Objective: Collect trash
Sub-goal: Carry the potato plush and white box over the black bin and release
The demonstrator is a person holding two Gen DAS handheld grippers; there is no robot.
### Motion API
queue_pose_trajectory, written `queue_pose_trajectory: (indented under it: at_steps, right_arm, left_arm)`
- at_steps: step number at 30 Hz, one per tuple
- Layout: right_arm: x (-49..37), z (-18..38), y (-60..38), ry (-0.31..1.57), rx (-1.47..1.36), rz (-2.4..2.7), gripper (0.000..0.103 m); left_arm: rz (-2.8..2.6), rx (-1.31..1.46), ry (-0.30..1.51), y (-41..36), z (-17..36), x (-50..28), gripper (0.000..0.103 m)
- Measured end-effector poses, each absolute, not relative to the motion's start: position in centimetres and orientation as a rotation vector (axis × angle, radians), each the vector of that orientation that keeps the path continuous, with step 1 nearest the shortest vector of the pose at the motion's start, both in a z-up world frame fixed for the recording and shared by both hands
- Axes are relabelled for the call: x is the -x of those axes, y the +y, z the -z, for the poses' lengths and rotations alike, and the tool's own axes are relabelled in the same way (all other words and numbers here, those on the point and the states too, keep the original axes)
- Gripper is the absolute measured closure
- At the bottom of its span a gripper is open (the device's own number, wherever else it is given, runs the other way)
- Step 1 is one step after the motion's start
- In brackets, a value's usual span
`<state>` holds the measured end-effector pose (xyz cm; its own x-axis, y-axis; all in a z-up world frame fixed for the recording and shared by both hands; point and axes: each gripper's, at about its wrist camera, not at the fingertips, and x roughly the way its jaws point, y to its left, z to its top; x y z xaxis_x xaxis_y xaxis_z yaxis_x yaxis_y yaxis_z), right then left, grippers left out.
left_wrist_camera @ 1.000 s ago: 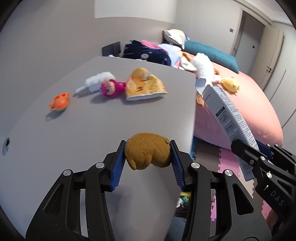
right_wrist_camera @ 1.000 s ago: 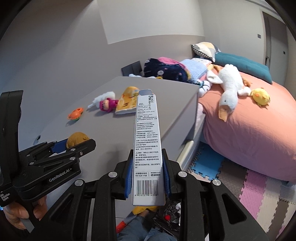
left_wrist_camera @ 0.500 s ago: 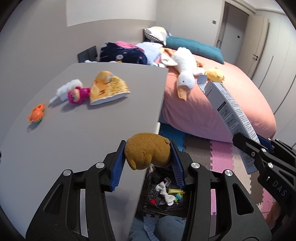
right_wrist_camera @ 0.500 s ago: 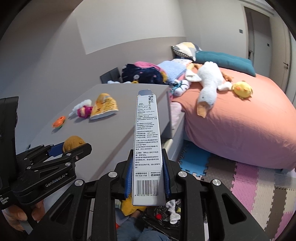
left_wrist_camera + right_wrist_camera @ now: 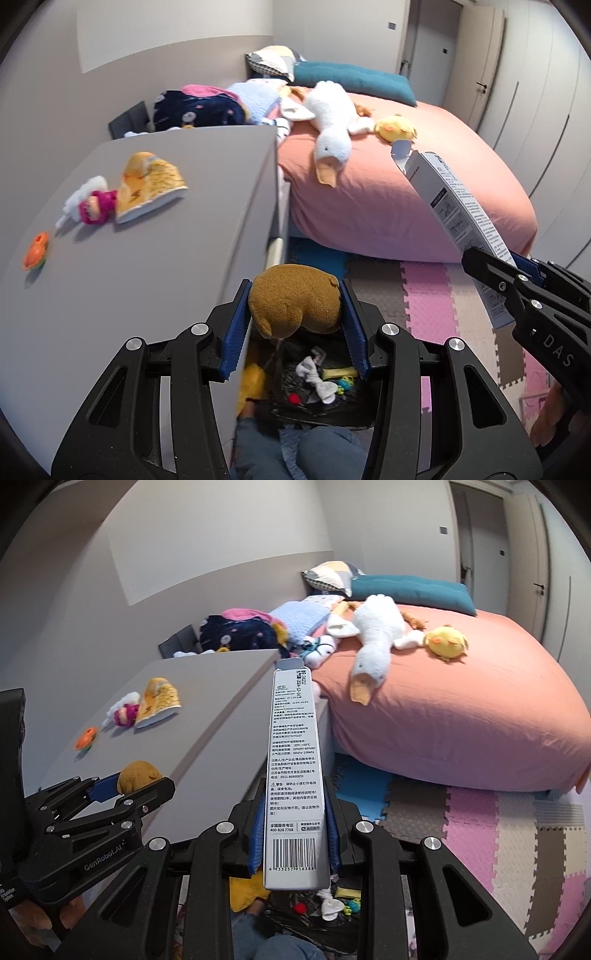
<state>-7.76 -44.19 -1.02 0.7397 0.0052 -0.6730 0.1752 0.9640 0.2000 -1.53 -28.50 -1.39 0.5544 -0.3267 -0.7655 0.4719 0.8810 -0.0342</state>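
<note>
Here the left gripper (image 5: 295, 325) is clamped on a brown plush toy (image 5: 294, 304), held past the desk's (image 5: 147, 258) right edge, above a dark bin (image 5: 321, 384) with scraps on the floor. Beside it, the right gripper (image 5: 294, 843) pinches a tall white box (image 5: 295, 775) upright. Open floor of foam mats (image 5: 480, 834) lies between desk and bed (image 5: 461, 709). Small toys (image 5: 122, 192) sit on the grey desktop; a stuffed goose (image 5: 376, 642) lies on the pink bedspread.

Grey table (image 5: 155, 258): perhaps toys (image 5: 147, 188).
</note>
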Motion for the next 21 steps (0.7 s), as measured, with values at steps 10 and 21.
queue_pose_trajectory:
  at_steps: [10,21]
  right_arm:
    - [8.8,2.0,-47.5,0.753,-0.282,0.18,0.075]
    - [8.1,3.5,-48.6,0.801,-0.307,0.208,0.073]
  left_arm:
    - [0.552,-0.242,0.898,-32.1,3.2,2.2,0.057]
    - [0.583,-0.29,0.963,-33.1,4.9,2.0,0.034]
